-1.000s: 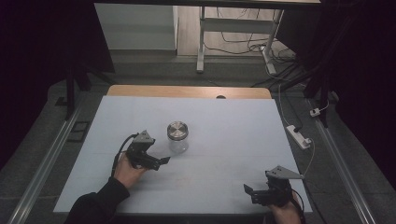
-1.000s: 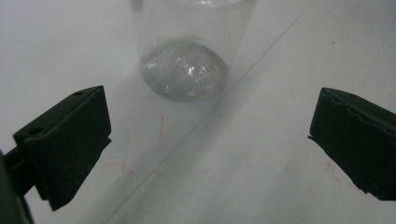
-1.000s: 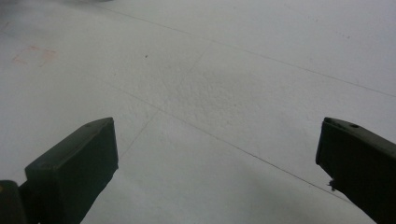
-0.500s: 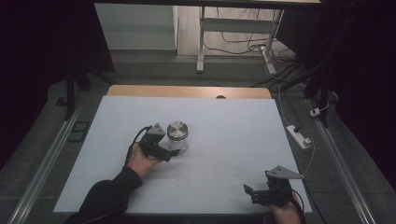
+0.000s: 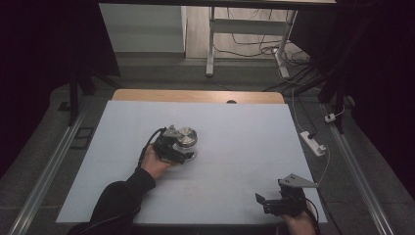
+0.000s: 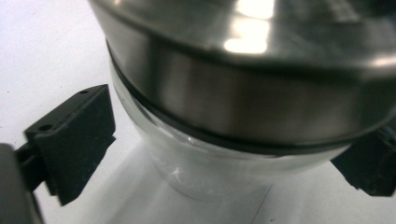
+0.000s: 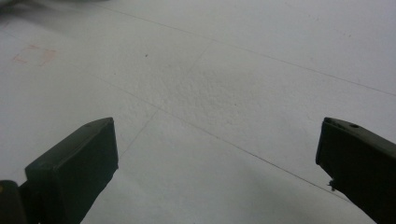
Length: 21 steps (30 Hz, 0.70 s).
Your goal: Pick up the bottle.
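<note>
A glass jar [image 5: 186,136] with a shiny metal lid stands upright left of centre on the white table sheet [image 5: 254,142]. My left gripper [image 5: 185,151] has reached it from the near left, and its jaws have just been closing with the jar between them. In the left gripper view the jar [image 6: 243,93] looms large between the black jaws of the left gripper [image 6: 231,149], which sit against the glass under the lid. My right gripper [image 5: 263,204] rests at the near right edge, open, and in its own view the right gripper [image 7: 219,149] has bare sheet between its jaws.
A white power strip [image 5: 312,142] with its cable lies off the table's right side. A wooden strip [image 5: 195,95] runs along the far edge. A faint red square mark [image 5: 195,190] sits on the sheet near the front.
The left hand has carried its gripper to the right, up to the jar, and the jaws now sit around the glass. The right gripper has kept still.
</note>
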Tool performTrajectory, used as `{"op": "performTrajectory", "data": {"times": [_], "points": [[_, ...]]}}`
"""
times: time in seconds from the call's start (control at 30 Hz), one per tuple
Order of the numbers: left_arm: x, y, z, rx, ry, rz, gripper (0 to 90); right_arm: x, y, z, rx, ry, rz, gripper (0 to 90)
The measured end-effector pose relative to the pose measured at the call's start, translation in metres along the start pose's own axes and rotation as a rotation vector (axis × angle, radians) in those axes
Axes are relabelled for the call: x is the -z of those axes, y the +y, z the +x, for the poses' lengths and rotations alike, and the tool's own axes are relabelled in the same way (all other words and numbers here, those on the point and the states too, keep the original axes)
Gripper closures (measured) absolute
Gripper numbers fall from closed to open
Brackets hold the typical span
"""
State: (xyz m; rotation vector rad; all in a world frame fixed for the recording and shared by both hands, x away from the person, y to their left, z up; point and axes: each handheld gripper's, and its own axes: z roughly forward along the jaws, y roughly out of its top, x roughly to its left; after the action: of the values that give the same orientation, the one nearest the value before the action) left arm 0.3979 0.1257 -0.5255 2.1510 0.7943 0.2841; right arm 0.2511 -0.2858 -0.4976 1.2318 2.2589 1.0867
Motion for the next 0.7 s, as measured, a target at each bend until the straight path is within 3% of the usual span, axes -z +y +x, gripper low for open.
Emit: {"op": "performTrajectory", "data": {"times": [0.27,0.33,0.7], "points": [[-0.0016,0.0025,-0.0003,-0.019,-0.022,-0.003,11.4,-0.0001,0.0001,0.0002,0.0,-0.001,0.002,0.0],[-0.0013,0.0021,-0.002,-0.023,-0.015,-0.008,15.0,0.0,0.0,0.0,0.0,-0.001,0.001,0.0],[-0.0011,0.0032,-0.0065,-0.012,0.016,-0.006,15.6,0.0002,0.0,0.0,0.0,0.002,-0.001,0.0]]}}
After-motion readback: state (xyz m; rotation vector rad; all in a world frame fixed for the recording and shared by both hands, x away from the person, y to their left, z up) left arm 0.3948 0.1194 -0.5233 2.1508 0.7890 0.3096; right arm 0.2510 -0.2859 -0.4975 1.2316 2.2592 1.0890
